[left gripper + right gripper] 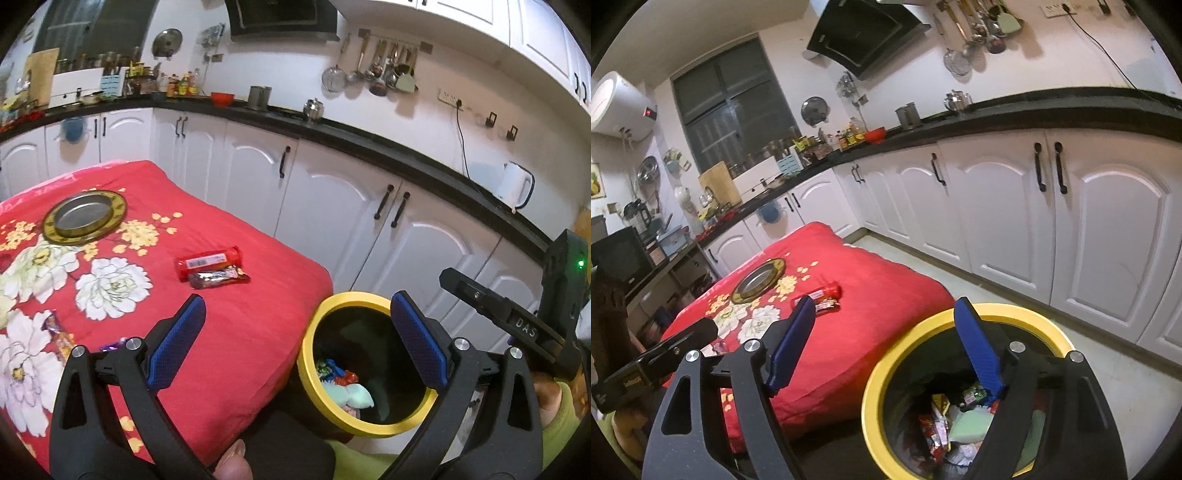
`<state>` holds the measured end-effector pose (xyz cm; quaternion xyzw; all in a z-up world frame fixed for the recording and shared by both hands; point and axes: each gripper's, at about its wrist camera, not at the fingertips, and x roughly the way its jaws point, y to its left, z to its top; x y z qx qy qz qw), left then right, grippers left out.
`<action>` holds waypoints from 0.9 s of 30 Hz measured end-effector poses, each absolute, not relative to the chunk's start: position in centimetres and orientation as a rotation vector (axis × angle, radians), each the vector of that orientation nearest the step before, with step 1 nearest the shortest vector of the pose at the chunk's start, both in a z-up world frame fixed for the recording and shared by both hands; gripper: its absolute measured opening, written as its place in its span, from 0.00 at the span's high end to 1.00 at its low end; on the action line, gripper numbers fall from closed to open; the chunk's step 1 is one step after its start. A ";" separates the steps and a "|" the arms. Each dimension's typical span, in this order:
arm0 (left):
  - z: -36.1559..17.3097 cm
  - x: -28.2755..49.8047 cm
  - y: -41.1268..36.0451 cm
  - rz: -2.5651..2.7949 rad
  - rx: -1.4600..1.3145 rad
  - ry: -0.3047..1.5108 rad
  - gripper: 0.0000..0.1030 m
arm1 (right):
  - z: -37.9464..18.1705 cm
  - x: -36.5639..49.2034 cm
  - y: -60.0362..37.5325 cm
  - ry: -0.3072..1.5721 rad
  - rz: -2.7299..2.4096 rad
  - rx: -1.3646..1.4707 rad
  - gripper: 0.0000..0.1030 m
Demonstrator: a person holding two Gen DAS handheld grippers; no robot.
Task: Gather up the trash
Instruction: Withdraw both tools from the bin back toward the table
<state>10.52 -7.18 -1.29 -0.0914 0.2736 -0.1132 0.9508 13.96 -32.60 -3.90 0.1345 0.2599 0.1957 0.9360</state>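
My left gripper [297, 299] stands open with nothing between its blue pads, over the near right corner of a table covered in red flowered cloth [240, 332]. On the cloth lie a red wrapper [208, 260] and a dark wrapper [218, 277] side by side, and purple wrappers [59, 332] nearer the left edge. A black bin with a yellow rim [314, 354] stands beside the table, with several wrappers [338, 376] inside. My right gripper [884, 302] is open and empty above the bin's rim [875, 387]. The bin's trash [938, 417] and the red wrapper [827, 293] show below and beyond it.
A metal dish on a gold-rimmed plate [85, 218] sits far back on the cloth. White cabinets [332, 206] under a black counter run behind the table and bin. A white kettle [515, 184] stands on the counter. A person's green sleeve [561, 413] is at the lower right.
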 end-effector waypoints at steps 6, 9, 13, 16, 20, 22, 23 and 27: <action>-0.7 9.6 -6.1 -0.220 -0.181 0.532 0.11 | -2.9 13.4 -30.6 0.523 0.426 0.247 0.25; -0.4 9.4 -5.6 -0.210 -0.184 0.517 0.11 | -2.6 13.3 -29.8 0.521 0.438 0.234 0.24; -0.1 8.9 -4.4 -0.185 -0.191 0.499 0.11 | -2.4 13.2 -28.8 0.526 0.452 0.216 0.23; 0.0 8.6 -3.2 -0.160 -0.206 0.493 0.11 | -2.5 13.2 -28.0 0.533 0.464 0.210 0.22; 0.3 8.3 -1.7 -0.119 -0.195 0.491 0.11 | -2.2 13.2 -26.5 0.533 0.493 0.200 0.22; 0.5 8.2 -1.1 -0.103 -0.188 0.488 0.11 | -2.1 13.1 -25.7 0.530 0.510 0.187 0.22; 0.6 8.1 -0.8 -0.095 -0.183 0.486 0.11 | -2.0 13.1 -25.2 0.531 0.518 0.181 0.22; 0.8 7.8 1.0 -0.048 -0.166 0.481 0.11 | -1.8 13.5 -23.5 0.539 0.552 0.156 0.22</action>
